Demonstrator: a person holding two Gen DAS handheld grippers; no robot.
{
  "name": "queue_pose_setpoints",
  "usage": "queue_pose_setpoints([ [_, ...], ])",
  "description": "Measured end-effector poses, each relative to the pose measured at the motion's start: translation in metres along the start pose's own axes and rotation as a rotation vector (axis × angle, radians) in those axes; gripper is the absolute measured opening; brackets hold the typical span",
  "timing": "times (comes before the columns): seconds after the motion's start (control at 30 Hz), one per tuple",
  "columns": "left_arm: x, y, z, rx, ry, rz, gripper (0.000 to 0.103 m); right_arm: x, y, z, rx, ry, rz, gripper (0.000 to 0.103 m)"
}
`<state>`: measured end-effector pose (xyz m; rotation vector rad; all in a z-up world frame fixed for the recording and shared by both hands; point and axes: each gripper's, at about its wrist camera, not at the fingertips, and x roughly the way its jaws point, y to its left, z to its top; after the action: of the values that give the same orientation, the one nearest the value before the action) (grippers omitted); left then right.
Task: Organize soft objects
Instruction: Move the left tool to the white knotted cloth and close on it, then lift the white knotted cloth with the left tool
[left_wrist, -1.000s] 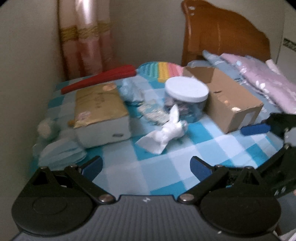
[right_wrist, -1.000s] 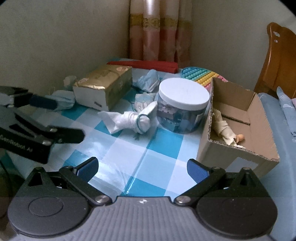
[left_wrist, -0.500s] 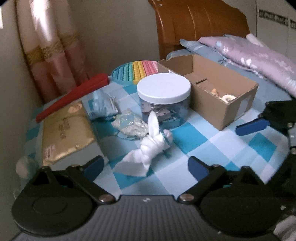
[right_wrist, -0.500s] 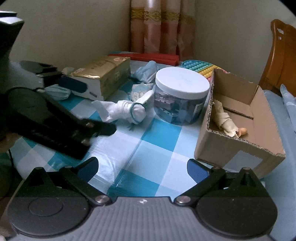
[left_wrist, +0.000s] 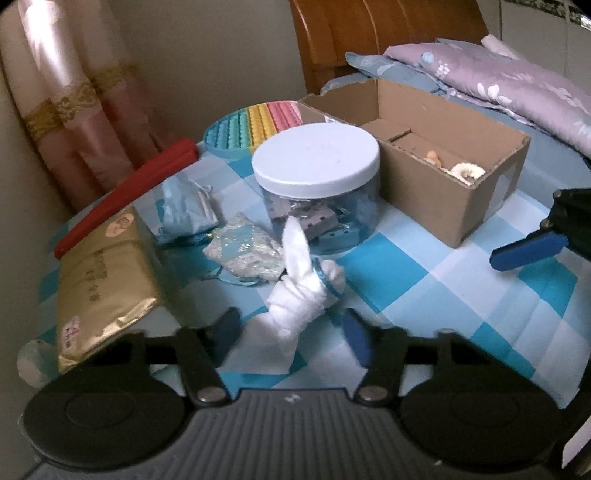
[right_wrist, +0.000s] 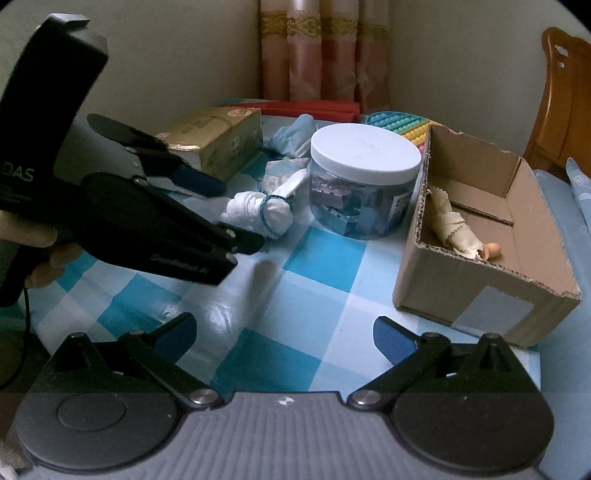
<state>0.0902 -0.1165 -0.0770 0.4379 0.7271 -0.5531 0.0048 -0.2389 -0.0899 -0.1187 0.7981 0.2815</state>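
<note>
Left wrist view: the left gripper (left_wrist: 291, 334) has its jaws closing around the white rolled cloth (left_wrist: 295, 295), which lies between the blue pads near the middle of the checked tablecloth (left_wrist: 461, 295); the pads look not yet pressed against it. A teal elastic band rings the bundle. Behind it stands a white-lidded jar (left_wrist: 317, 184), and beside that a cardboard box (left_wrist: 436, 184) toward the cloth's right edge. A gold-wrapped package (left_wrist: 99, 280) lies at the left edge.

Right wrist view: the right gripper (right_wrist: 284, 334) has its fingers wide apart over bare tablecloth, holding nothing. Only here does the box's inside show a cream rolled cloth (right_wrist: 452, 221). A hand (right_wrist: 44, 251) grasps the left gripper's handle.
</note>
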Motion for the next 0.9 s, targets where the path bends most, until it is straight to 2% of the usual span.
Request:
queue_pose_setpoints([
  [0.07, 0.002, -0.001, 0.0, 0.0, 0.007, -0.006, 0.033, 0.0, 0.0, 0.0, 0.002, -0.001, -0.003, 0.103],
  [0.2, 0.001, -0.001, -0.001, -0.014, 0.005, -0.013, 0.024, -0.002, -0.002, -0.001, 0.011, -0.005, -0.003, 0.103],
  [0.4, -0.012, 0.002, -0.003, -0.051, -0.014, -0.027, 0.019, -0.007, -0.001, 0.0, 0.01, -0.015, -0.01, 0.103],
  [0.73, -0.042, 0.004, -0.018, -0.085, -0.008, -0.069, 0.018, -0.018, 0.008, 0.001, -0.009, -0.035, -0.016, 0.103],
  [0.9, -0.052, 0.003, -0.025, -0.103, -0.006, -0.077, 0.027, -0.02, 0.01, -0.001, -0.011, -0.036, -0.015, 0.103],
])
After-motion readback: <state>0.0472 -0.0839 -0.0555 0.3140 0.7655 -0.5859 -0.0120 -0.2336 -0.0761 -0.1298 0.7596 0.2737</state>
